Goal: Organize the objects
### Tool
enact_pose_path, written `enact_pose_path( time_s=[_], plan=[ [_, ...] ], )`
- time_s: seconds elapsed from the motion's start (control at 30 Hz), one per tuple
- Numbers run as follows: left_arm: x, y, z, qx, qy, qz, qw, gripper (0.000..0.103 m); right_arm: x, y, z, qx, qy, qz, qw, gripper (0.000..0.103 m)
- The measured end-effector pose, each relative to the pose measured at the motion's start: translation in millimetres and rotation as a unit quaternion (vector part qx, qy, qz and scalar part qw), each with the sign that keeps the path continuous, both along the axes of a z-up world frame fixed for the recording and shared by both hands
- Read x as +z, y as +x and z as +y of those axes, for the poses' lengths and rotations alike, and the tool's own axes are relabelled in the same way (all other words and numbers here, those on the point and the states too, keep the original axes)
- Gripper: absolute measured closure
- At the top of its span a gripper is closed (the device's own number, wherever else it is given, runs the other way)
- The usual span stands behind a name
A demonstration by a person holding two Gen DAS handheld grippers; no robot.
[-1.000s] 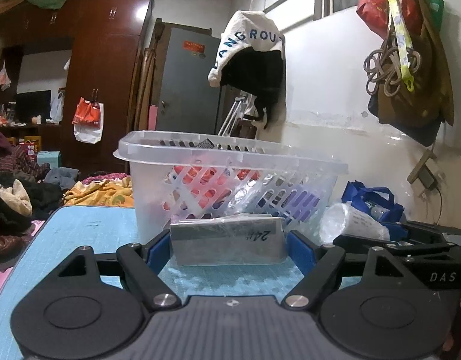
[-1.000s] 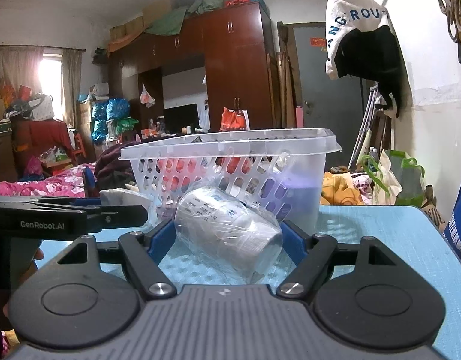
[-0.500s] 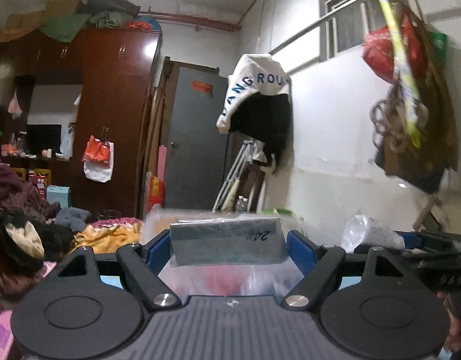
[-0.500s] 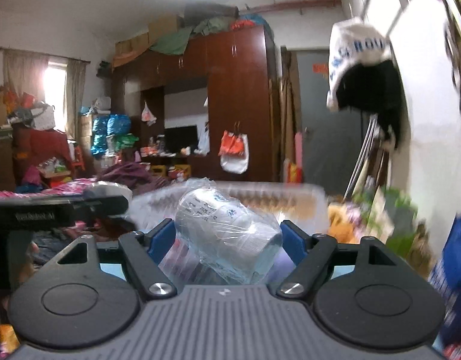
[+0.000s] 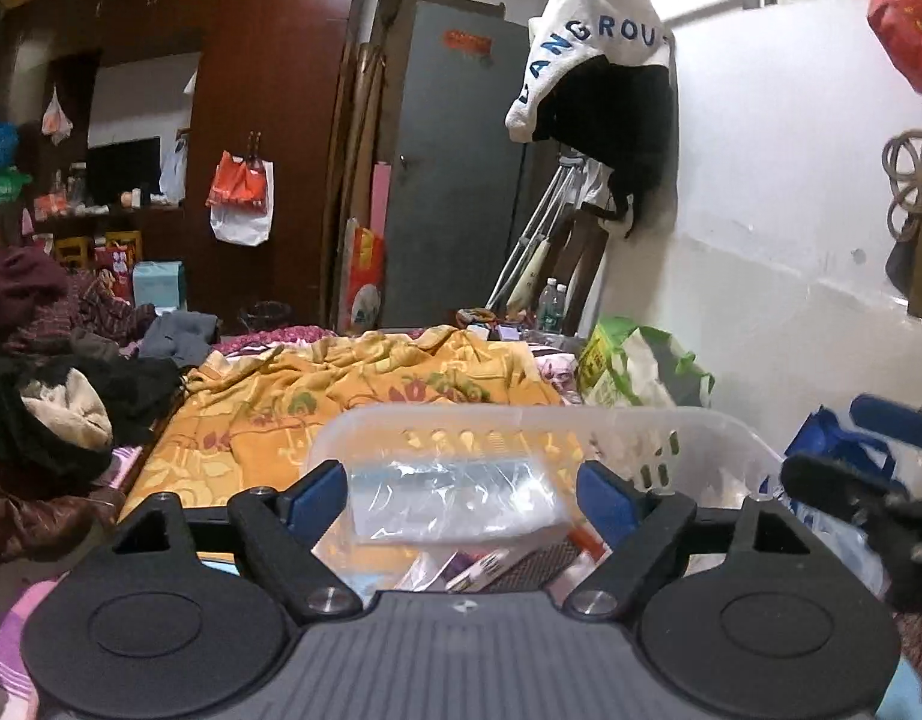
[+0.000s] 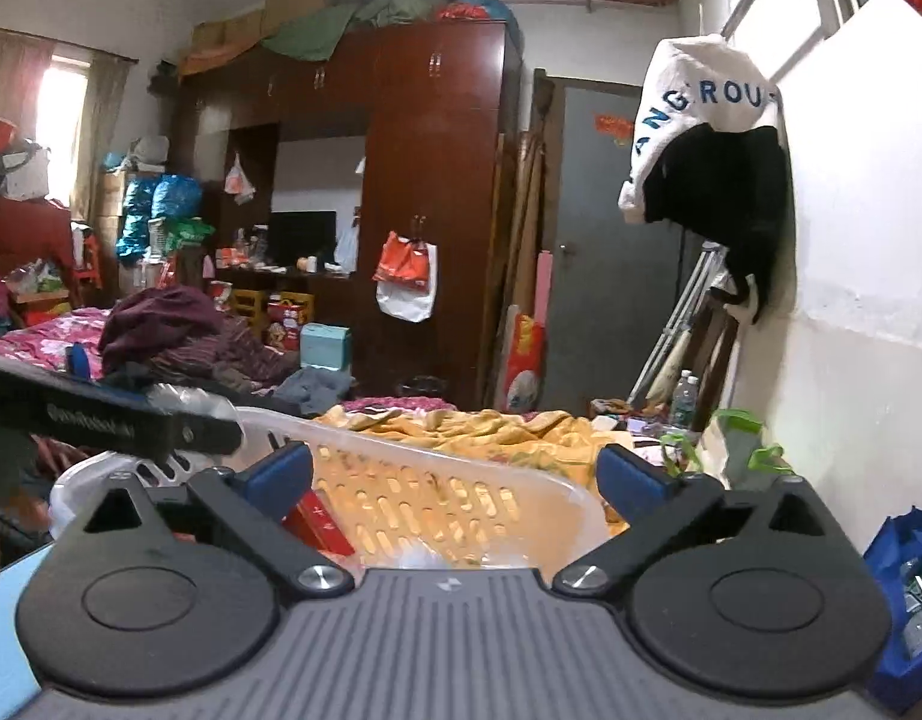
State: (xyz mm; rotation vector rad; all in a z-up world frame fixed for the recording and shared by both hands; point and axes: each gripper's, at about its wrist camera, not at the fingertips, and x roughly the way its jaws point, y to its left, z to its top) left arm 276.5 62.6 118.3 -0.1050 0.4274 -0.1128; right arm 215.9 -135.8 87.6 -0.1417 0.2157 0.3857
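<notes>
Dark red wardrobe [image 6: 437, 180] beside a grey door [image 6: 605, 240] — white wall [image 6: 869, 300] right.

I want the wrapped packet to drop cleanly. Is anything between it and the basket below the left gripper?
Nothing visible blocks it. The packet sits between the left gripper fingers, whose jaws are opening, right above the open basket. Below lie only items already in the basket, boxes among them.

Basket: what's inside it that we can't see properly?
- Left wrist view: basket floor, hidden by the wrapped pack between the left gripper's opening jaws.
- Right wrist view: white thing in the basket, cut off by the right gripper body; its jaws are opening, empty.
- Right wrist view: red box label, blurred.
</notes>
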Motion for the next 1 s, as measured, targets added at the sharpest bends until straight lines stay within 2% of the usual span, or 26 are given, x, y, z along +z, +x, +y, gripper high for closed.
enact_pose_path(
  time_s=[0.1, 0.2, 0.27, 0.4, 0.47, 0.67, 0.73, 0.83, 1.0],
  plan=[
    [4.4, -20.0, 1.1, -0.003, -0.005, -0.029, 0.9996, 0.013, 2.6, -16.3, -3.6, 0.008, 0.0, -0.006, 1.0, 0.0],
    [9.6, -39.5, 0.7, -0.019, -0.019, -0.054, 0.9982, 0.001, 7.8, -28.7, -8.3, 0.019, 0.008, -0.015, 1.0, 0.0],
    [13.3, -47.9, -3.1, -0.036, -0.013, -0.064, 0.9972, 0.0, 11.4, -34.2, -10.9, 0.025, 0.012, -0.014, 1.0, 0.0],
    [9.0, -53.1, -10.5, -0.08, -0.002, -0.036, 0.9962, 0.0, 15.8, -43.1, -15.6, 0.017, 0.021, -0.03, 0.999, 0.0],
    [5.5, -56.3, -13.4, -0.071, 0.01, -0.032, 0.9969, 0.0, 15.1, -45.0, -16.2, 0.005, 0.021, -0.036, 0.999, 0.0],
    [-0.8, -64.2, -9.1, -0.058, 0.01, -0.026, 0.9979, 0.0, 3.9, -43.3, -20.4, -0.001, -0.01, 0.011, 1.0, 0.0],
    [-2.7, -67.4, -9.7, -0.05, 0.016, -0.029, 0.9982, 0.0, 2.2, -41.6, -24.9, -0.012, 0.003, 0.022, 1.0, 0.0],
    [-3.9, -72.2, -10.7, -0.036, 0.028, -0.038, 0.9983, 0.0, -1.2, -40.8, -28.6, -0.001, 0.019, 0.039, 0.999, 0.0],
    [-3.6, -77.4, -14.5, -0.033, 0.041, -0.043, 0.9977, 0.0, -7.9, -34.6, -26.9, -0.01, 0.009, 0.056, 0.998, 0.0]
  ],
)
